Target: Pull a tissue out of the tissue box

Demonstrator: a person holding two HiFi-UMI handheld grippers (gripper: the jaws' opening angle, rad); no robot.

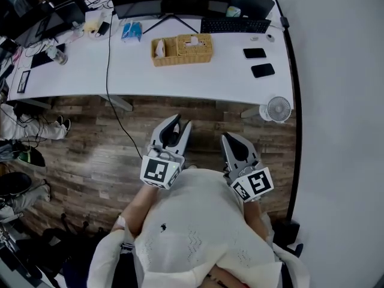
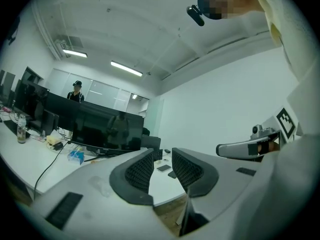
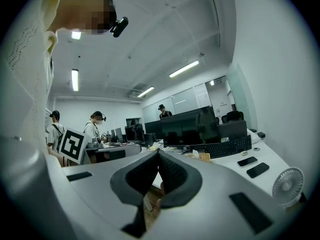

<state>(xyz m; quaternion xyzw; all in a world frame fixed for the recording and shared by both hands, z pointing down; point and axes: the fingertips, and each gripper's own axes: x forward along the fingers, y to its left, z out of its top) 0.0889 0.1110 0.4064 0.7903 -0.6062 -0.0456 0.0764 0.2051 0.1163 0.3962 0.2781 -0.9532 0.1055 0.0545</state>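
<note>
The tissue box [image 1: 194, 41] has a woven cover with a white tissue sticking out of its top, and it sits in a wicker tray [image 1: 163, 59] on the white desk [image 1: 180, 80]. Both grippers are held close to my body over the wooden floor, well short of the desk. My left gripper [image 1: 181, 122] [image 2: 162, 152] is open, with a clear gap and nothing between its pads. My right gripper [image 1: 228, 137] [image 3: 158, 154] is shut, its tips meeting on nothing. In the right gripper view the tissue box [image 3: 204, 157] shows just past the jaws.
Two dark phones [image 1: 254, 53] [image 1: 263, 70] lie right of the tray, with a keyboard [image 1: 234, 25] and monitors [image 1: 162, 5] behind. A blue packet [image 1: 131, 31] lies to the left. A small white fan [image 1: 278, 108] stands at the desk's right end. A cable [image 1: 114, 113] hangs down to the floor.
</note>
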